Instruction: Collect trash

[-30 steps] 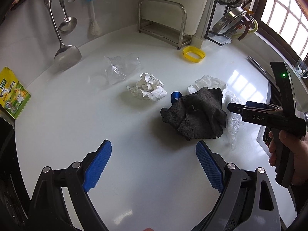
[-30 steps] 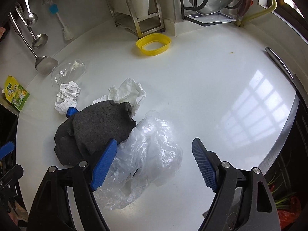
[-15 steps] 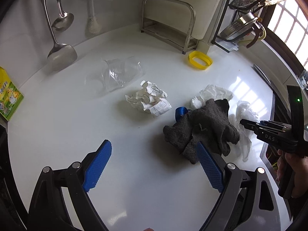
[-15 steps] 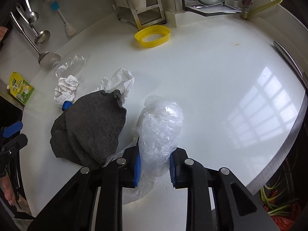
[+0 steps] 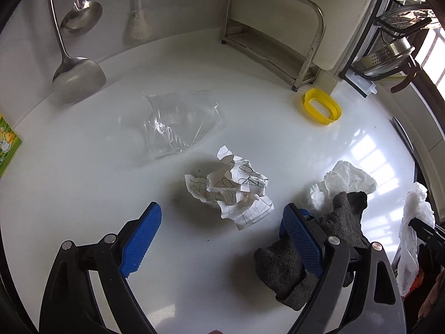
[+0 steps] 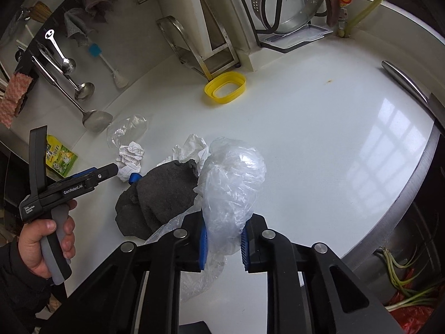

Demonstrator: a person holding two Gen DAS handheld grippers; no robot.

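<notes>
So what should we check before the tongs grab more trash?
1. Right tongs gripping the clear plastic bag: ok, jaws closing on it.
2. Left tongs free to grab: ok, open and holding nothing.
3. Crumpled paper ahead of the left tongs, between the fingers' line: ok.
4. Grey cloth out of the way: not ok, it lies against the left tongs' right finger.
5. Somewhere to drop the trash: cannot tell, no bin shows clearly.
</notes>
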